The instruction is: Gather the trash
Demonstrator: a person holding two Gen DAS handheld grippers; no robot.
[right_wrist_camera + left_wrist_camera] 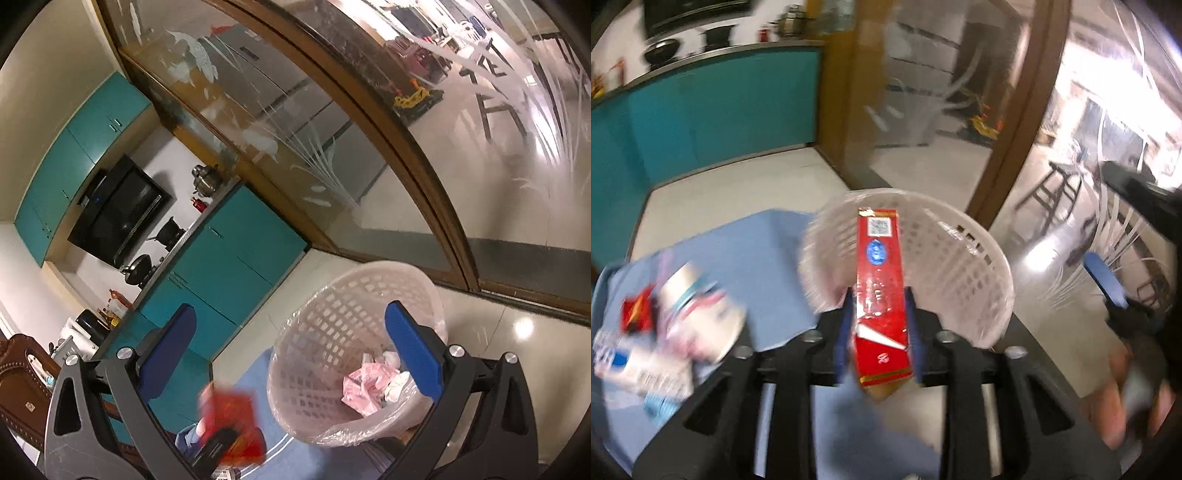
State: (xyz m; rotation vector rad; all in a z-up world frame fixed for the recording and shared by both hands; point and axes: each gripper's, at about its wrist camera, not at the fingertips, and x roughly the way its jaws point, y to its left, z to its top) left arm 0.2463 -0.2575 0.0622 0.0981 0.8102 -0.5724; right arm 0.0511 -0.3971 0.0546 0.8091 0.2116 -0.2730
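My left gripper [879, 328] sits nearest the lens, its blue pads flanking a long red box [881, 291] at six o'clock; the jaws look slackened, so I cannot tell whether they grip it. Past it at twelve o'clock gapes the white mesh wastebasket [975, 266], box tip over its rim. My right gripper [291, 354] stands spread wide, grasping nothing. Crumpled pink and white wrappers [369, 384] lie in the basket at four o'clock. More packets [676, 325] litter the blue tabletop [757, 258] at nine o'clock.
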